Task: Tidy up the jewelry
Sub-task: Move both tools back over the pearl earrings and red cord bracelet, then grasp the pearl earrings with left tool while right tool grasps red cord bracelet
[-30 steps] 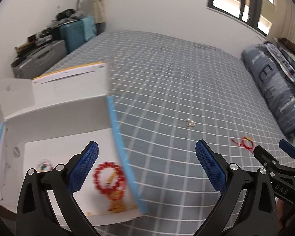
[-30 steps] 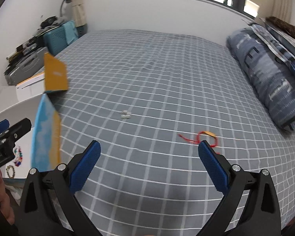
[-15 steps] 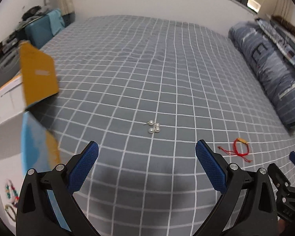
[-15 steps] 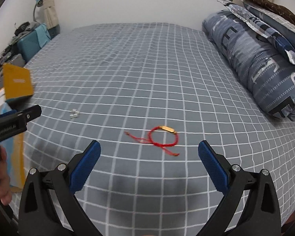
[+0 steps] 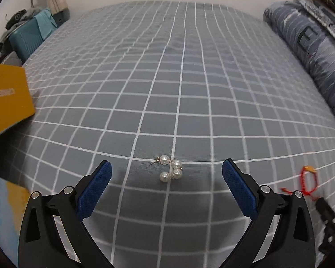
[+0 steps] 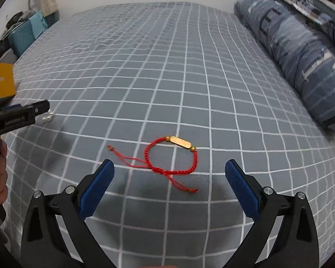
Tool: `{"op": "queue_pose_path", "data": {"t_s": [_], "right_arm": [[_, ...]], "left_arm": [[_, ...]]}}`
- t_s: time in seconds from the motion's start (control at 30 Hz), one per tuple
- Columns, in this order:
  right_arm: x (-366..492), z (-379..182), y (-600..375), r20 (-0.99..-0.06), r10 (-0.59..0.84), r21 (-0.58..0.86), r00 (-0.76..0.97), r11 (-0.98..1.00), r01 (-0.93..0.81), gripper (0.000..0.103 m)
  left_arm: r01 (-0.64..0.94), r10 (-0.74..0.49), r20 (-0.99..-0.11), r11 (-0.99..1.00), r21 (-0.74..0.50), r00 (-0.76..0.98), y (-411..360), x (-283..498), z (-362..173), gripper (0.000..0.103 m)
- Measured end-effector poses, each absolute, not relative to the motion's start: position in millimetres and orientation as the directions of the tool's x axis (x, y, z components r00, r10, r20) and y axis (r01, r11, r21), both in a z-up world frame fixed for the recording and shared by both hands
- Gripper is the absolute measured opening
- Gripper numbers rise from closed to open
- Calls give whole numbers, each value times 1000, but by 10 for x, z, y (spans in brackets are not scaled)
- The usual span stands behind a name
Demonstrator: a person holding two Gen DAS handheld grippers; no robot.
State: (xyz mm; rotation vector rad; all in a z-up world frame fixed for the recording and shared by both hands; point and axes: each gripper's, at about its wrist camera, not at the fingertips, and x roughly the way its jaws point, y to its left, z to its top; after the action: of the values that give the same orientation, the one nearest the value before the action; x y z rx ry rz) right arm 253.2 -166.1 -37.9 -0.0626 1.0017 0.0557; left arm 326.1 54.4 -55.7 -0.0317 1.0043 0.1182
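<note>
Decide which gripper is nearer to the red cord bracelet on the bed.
Right. The right gripper is open directly over the red cord bracelet, which lies between its fingertips. The left gripper is off to the side, open around the pearl earrings.

Bed [image 5: 167,89], grey cover, white grid lines. Pearls [image 5: 170,170] in small cluster on cover, four beads touching or nearly so. Red bracelet [image 6: 170,158] with gold bar, lying flat well apart from pearls, loose cord ends trailing. Rolled blue quilt [image 6: 301,67] along right edge. Yellow box [image 5: 6,98] at left edge.
</note>
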Motion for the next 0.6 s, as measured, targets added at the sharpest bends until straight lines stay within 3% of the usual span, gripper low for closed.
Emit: {"op": "queue_pose_path", "data": {"t_s": [0.5,0.6], "right_arm": [[2802,-765,-1844,-865,97,87,493,995,-45,95],[2815,-816,-1861,-867,80,73,491,997,-33,89]], "left_arm": [[-127,102,-860,991,44,499,589,3435,-943,97],[-127,109,-859,991,52,501,576,3426,-942,96]]}}
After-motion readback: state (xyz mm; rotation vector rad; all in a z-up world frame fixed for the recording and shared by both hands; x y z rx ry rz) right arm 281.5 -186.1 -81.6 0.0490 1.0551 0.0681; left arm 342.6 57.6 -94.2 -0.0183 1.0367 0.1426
